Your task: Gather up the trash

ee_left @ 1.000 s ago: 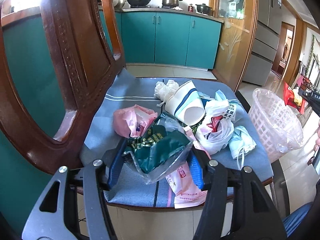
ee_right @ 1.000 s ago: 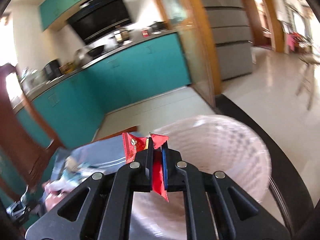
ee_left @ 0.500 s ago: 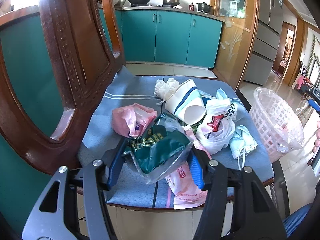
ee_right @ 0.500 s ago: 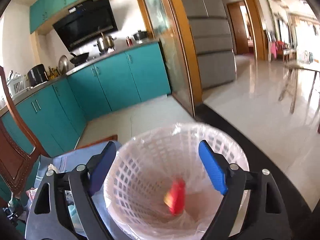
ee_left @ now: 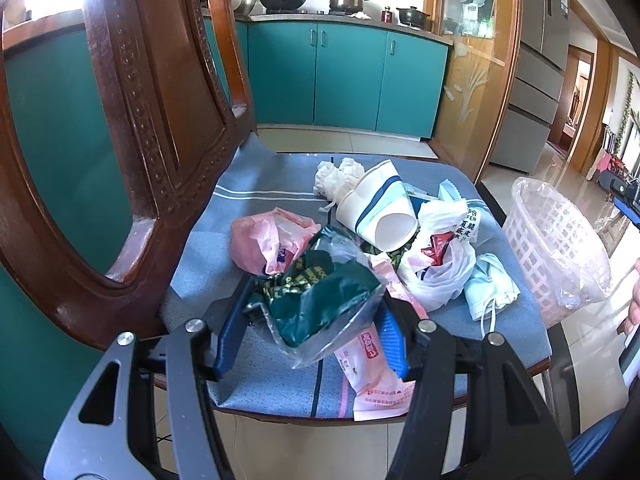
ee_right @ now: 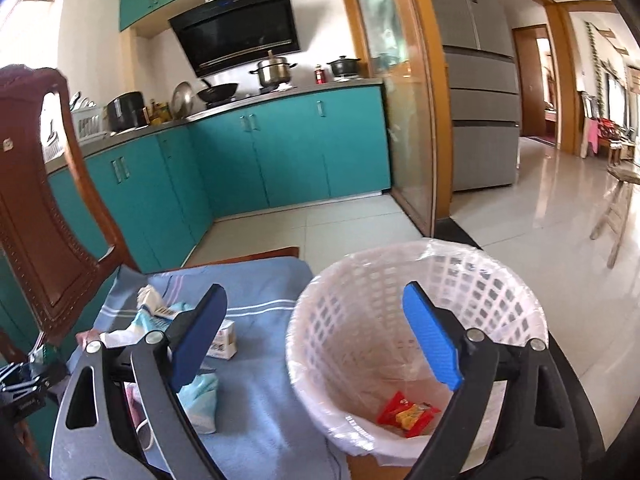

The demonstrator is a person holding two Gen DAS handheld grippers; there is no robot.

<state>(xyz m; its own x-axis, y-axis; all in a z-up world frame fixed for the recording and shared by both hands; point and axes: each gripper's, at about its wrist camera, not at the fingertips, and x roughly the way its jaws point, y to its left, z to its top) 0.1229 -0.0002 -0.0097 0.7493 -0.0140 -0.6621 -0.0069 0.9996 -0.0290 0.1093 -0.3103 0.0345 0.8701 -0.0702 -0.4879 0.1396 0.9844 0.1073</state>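
Observation:
My left gripper (ee_left: 316,300) is shut on a crumpled green-and-clear snack bag (ee_left: 320,300), held just above the trash heap on the blue seat cushion (ee_left: 260,200). In the heap lie a paper cup (ee_left: 380,212), a pink bag (ee_left: 260,240), a white plastic bag (ee_left: 440,268), a face mask (ee_left: 492,284) and a pink wrapper (ee_left: 372,376). My right gripper (ee_right: 314,292) hovers over the near rim of the white lattice bin (ee_right: 420,248); its jaws are opening, with nothing between them. A red snack wrapper (ee_right: 408,414) lies on the bin's liner.
The bin (ee_left: 556,240) stands on the floor just right of the seat. The carved wooden chair back (ee_left: 152,128) rises at the left. Teal kitchen cabinets (ee_right: 280,160) and a tiled floor lie beyond. A small carton (ee_right: 222,344) rests on the cushion.
My right gripper opened and let the red wrapper fall into the bin, then drifted sideways over the bin's near edge. The left gripper and its bag stayed put.

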